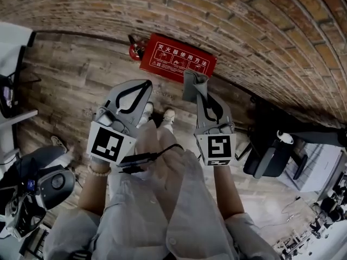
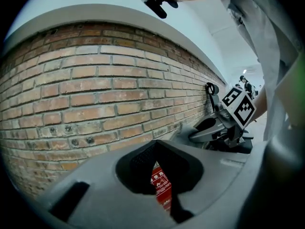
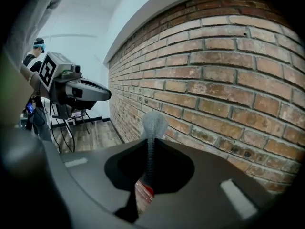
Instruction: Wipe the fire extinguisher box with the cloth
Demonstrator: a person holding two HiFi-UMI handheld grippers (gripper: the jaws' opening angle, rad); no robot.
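The red fire extinguisher box (image 1: 176,58) with white print stands on the wooden floor against the brick wall (image 1: 244,31). My right gripper (image 1: 199,88) is shut on a grey cloth (image 1: 191,84) that hangs just short of the box's near edge. In the right gripper view the cloth (image 3: 153,123) sticks up from between the jaws (image 3: 150,149), and a strip of the box (image 3: 143,192) shows below. My left gripper (image 1: 146,84) hovers left of it, shut and holding nothing. A sliver of the box (image 2: 162,185) shows through its jaws (image 2: 156,149).
A red extinguisher (image 1: 134,50) stands at the box's left end. A black office chair (image 1: 271,150) is at the right, a grey machine (image 1: 38,191) at the lower left, and a white desk (image 1: 11,53) at the far left. My shoes (image 1: 157,115) are on the floor below the grippers.
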